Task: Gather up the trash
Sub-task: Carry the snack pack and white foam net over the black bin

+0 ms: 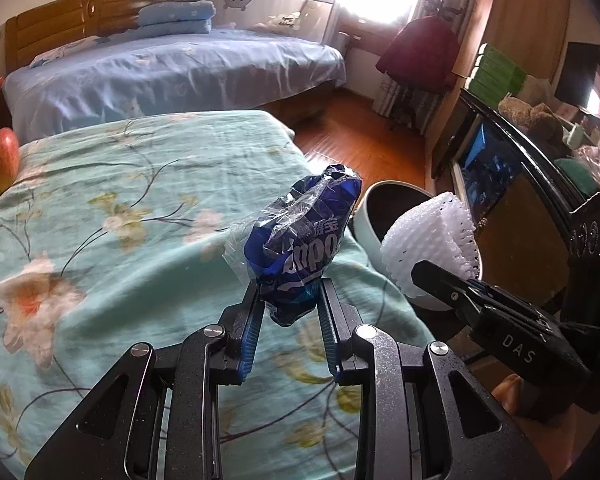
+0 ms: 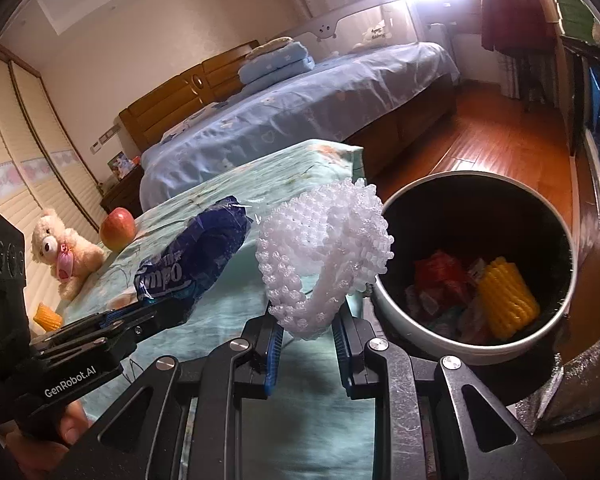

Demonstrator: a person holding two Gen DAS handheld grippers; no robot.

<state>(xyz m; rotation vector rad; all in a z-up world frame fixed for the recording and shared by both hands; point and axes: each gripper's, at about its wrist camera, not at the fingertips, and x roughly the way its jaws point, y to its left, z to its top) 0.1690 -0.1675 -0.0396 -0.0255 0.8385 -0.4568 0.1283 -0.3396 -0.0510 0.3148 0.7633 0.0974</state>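
So I've got one piece of trash in each hand right now. My left gripper (image 1: 288,300) has its jaws clamped on the bottom end of a crumpled blue wrapper (image 1: 304,240), and my right gripper (image 2: 306,326) is pinching a white foam fruit net (image 2: 324,256) by its lower edge. Both are up in the air over the bed with the teal flowered cover (image 1: 100,216), and the trash bin (image 2: 400,312) sits just past the bed's edge, nearest the foam net. It's already got some wrappers and a yellow corn cob piece (image 2: 508,300) down in it. Handling-wise, I'd guess both weigh basically nothing. The wrapper looks thin, crinkly and slick, so grabbing a bunched-up fold seems smarter than a flat bit that could slide out. The net is soft and squishy, springs back I reckon, so a light pinch on the rim should be plenty. Neither is fragile. There's still an apple (image 2: 117,228) and a teddy bear (image 2: 66,252) on the bed, not my problem I think.
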